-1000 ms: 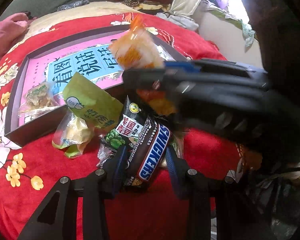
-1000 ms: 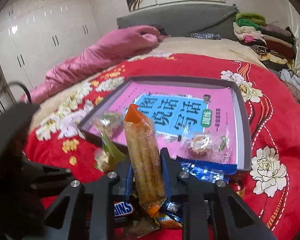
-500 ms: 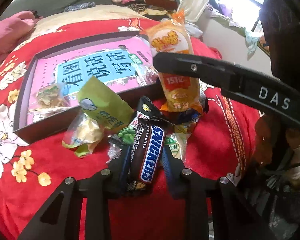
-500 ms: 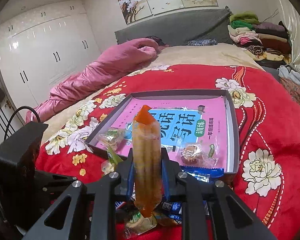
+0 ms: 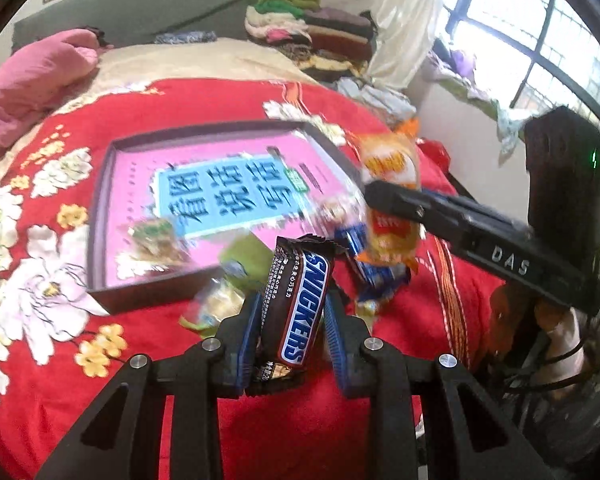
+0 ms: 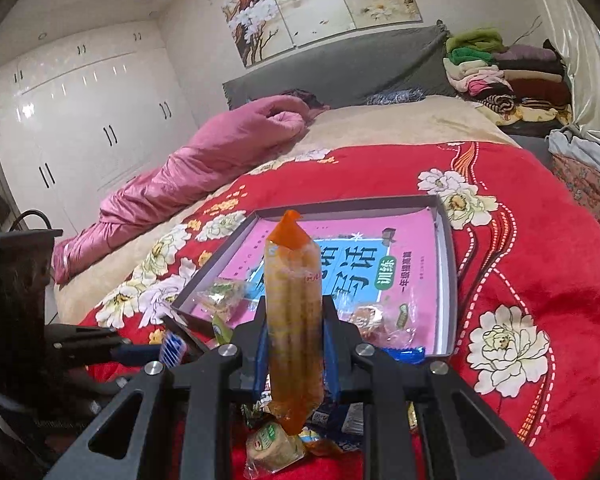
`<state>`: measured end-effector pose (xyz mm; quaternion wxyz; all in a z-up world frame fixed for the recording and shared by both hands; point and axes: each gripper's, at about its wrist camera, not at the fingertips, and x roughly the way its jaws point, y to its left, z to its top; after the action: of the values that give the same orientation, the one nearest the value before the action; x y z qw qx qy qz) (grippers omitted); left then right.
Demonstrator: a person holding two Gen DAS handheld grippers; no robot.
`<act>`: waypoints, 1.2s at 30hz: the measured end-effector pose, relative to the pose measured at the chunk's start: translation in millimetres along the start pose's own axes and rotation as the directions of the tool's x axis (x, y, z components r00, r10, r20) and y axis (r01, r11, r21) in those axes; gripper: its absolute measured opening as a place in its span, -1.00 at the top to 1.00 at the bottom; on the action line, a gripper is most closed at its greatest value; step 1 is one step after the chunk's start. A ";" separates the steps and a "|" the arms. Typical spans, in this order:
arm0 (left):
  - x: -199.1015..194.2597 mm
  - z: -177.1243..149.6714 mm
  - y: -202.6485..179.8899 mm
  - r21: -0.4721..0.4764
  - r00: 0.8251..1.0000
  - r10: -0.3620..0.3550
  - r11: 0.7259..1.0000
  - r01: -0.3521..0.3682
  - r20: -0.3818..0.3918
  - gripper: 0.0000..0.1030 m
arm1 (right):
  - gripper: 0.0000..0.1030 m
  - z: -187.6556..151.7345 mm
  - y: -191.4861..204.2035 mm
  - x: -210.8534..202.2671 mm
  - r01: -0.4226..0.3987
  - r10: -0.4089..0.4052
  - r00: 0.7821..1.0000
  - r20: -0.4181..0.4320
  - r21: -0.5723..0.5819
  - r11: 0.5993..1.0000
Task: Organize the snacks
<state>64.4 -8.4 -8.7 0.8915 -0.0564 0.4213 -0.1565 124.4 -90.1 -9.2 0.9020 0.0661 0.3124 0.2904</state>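
Observation:
My left gripper point(image 5: 292, 316) is shut on a brown Snickers bar point(image 5: 296, 300) and holds it upright above the red blanket. My right gripper point(image 6: 296, 340) is shut on a tall orange snack packet point(image 6: 294, 320), also seen from the left wrist view point(image 5: 392, 196) to the right of the tray. A dark shallow tray point(image 5: 100, 208) lined with a pink and blue book cover lies on the bed; it holds a clear-wrapped snack point(image 5: 156, 236) and a clear-wrapped pastry point(image 6: 376, 318). Loose snacks lie in front of the tray: a green packet point(image 5: 248, 258) and blue wrappers point(image 5: 368, 268).
A red flowered blanket point(image 6: 540, 240) covers the bed. A pink quilt point(image 6: 188, 168) lies at the far left, folded clothes point(image 6: 500, 72) at the far right by the headboard. White wardrobes point(image 6: 80, 120) stand to the left, a window point(image 5: 540, 32) to the right.
My left gripper has lifted the Snickers bar off the snack pile. My right gripper has risen with the orange packet and drawn back toward the tray's right side.

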 end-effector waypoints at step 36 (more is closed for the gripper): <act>-3.2 37.7 103.4 -0.258 0.975 0.189 0.954 -0.154 0.114 0.38 | 0.55 16.9 -47.9 -11.7 0.059 -0.079 0.992 0.101 0.183 0.981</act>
<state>115.5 89.1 -6.3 0.9146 -0.1409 0.3785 -0.0204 150.3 -135.1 -4.0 0.9175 0.1520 0.2903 0.2256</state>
